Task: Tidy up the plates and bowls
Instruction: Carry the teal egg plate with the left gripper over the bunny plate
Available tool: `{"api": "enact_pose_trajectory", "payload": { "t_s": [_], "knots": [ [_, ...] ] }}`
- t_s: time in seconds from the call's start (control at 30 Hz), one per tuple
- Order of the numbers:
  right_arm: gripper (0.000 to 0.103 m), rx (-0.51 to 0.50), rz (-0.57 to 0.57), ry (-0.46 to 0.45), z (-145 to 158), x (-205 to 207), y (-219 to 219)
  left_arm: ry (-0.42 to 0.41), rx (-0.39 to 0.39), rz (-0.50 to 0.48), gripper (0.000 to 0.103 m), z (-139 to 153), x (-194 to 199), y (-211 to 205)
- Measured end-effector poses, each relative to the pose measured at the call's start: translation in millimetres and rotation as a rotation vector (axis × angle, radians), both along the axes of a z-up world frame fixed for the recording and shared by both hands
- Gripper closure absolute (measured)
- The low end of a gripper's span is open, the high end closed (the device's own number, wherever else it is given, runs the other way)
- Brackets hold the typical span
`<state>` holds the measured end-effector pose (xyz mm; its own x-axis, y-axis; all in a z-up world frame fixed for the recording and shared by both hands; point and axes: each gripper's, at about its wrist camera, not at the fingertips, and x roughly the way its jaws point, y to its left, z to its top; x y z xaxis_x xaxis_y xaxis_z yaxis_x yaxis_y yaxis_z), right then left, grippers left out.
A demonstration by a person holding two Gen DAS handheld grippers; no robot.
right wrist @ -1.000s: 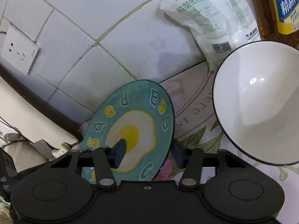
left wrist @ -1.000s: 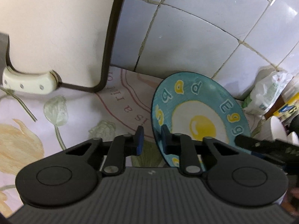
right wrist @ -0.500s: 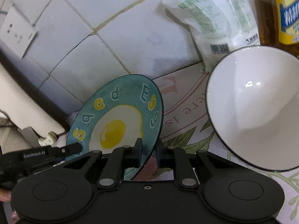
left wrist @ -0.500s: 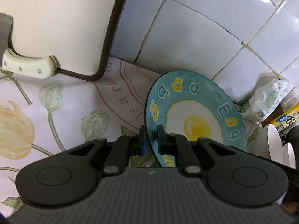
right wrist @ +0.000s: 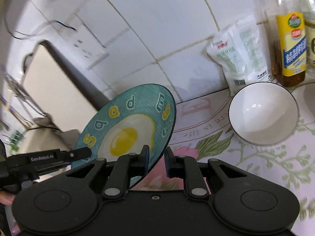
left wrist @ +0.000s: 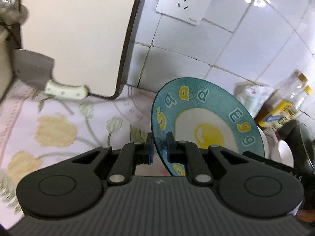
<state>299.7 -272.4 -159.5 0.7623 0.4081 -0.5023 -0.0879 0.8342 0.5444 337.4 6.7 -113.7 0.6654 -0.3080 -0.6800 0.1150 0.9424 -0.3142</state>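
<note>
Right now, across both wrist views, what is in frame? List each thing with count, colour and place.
egg plate: one, teal with a fried-egg print, held tilted above the cloth by both grippers.
bowl: one, white with dark rim, on the cloth at right.
tablecloth: one, pale floral, covering the counter.
cutting board: one, cream with dark edge, leaning on the wall.
cleaver: one, grey blade, cream handle, beside the board.
wall socket: one, white, on the tiles.
bag: one, white and green, against the wall.
oil bottle: one, yellow label, beside the bag.
left gripper: black, shut on the plate's left rim.
right gripper: black, shut on the plate's right rim.
</note>
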Motion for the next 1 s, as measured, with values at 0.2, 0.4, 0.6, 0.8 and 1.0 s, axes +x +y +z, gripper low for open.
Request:
{"api": "enact_pose_trajectory", "payload": {
  "t_s": [0.2, 0.4, 0.6, 0.8, 1.0],
  "knots": [
    [0.082, 0.016, 0.025, -0.018, 27.8, -54.5, 0.0, -0.028, 0.018, 0.011, 0.093, 32.8, -64.6, 3.1],
    [0.082, 0.021, 0.038, -0.020, 40.6, -101.2, -1.7, -0.025, 0.023, 0.013, 0.093, 47.9, -112.6, 3.8],
    [0.082, 0.022, 0.046, -0.007, 35.6, -129.9, -2.0, -0.008, 0.035, 0.002, 0.093, 42.1, -139.5, 3.6],
    [0.082, -0.007, 0.053, 0.032, 19.1, -140.6, 3.2, 0.025, 0.038, 0.008, 0.093, 21.4, -149.9, 5.4],
    [0.082, -0.022, 0.059, 0.071, 4.0, -141.0, 5.3, 0.066, 0.025, 0.015, 0.092, -2.2, -152.7, 7.5]
  ]
}}
